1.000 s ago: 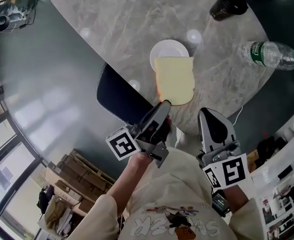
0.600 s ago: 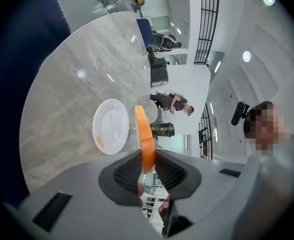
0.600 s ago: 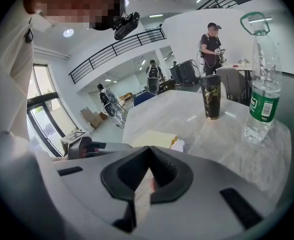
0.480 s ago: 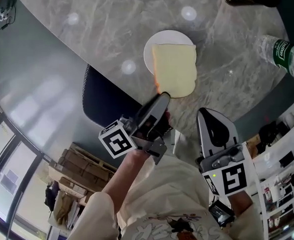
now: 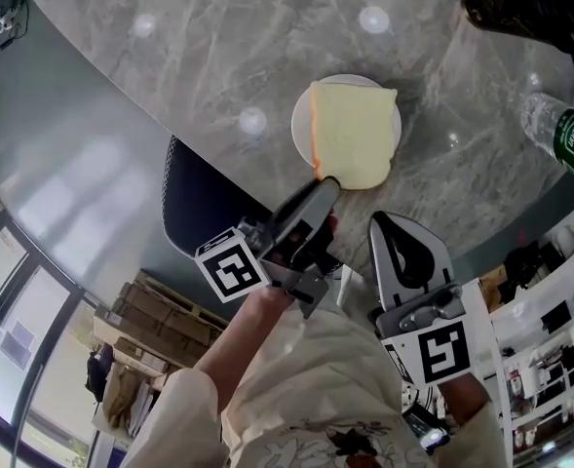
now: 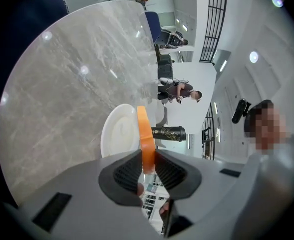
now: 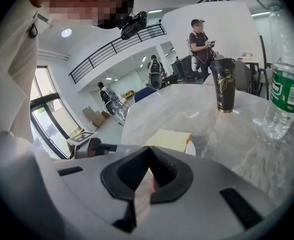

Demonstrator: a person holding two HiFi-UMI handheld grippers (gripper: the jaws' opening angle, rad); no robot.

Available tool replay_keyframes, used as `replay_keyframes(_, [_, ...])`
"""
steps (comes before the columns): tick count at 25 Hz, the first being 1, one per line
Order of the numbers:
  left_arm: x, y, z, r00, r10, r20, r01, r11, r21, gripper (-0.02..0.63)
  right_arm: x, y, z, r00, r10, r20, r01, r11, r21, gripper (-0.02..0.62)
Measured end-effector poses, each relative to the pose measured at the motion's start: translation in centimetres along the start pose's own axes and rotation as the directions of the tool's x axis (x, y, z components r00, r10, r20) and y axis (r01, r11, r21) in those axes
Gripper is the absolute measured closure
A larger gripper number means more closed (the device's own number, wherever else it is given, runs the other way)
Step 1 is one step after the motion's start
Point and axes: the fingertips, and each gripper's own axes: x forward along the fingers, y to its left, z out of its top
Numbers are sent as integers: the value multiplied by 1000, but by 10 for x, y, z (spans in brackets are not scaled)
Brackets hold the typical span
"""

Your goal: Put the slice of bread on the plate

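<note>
A pale slice of bread with an orange-brown crust hangs over the white plate on the marble table and hides most of it. My left gripper is shut on the slice's near edge. The left gripper view shows the slice edge-on between the pads, with the plate just beyond; whether they touch I cannot tell. My right gripper is at the table's near edge, right of the left one, shut and holding nothing. In its view the bread lies ahead.
A black cup stands at the far right of the table, with a clear water bottle nearer on the right. A dark chair back sits below the table's near-left edge. People stand in the room beyond.
Both grippers have sunk toward the table. The bread has moved forward from the plate's near side to lie over most of it.
</note>
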Motion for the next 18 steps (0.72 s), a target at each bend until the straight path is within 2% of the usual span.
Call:
replay_keyframes(2, [1,4,2,1000,25,2,-25,1000,9,518,2,-1,0,1000,-1,-1,1,1000,12,589])
replay_keyframes(4, [-1,11,1,996,88,-8,-88,995,37,518,2,-2,-2,1000,-6,-3,7,1000,27,591])
replay_keyframes(6, [-2,18,0,986,163,-26,-160,983,94,517,4,-2,-3,1000,-8,1,8,999,49,589])
replay_keyframes(8, [-2,20,0,980,195,-33,-189,972,143,515,5,0,-2,1000,2,11,-3,998,65,590])
replay_keyframes(12, [1,20,-4,976,208,-58,-194,964,184,383,5,6,-4,1000,15,8,-16,998,67,590])
replay_keyframes(15, [0,25,-6,971,232,-64,-212,950,230,310,3,9,-6,1000,14,8,-15,997,72,589])
replay_keyframes(18, [-2,28,-7,958,282,-60,-248,912,327,270,-1,8,-8,1000,3,8,-3,997,80,591])
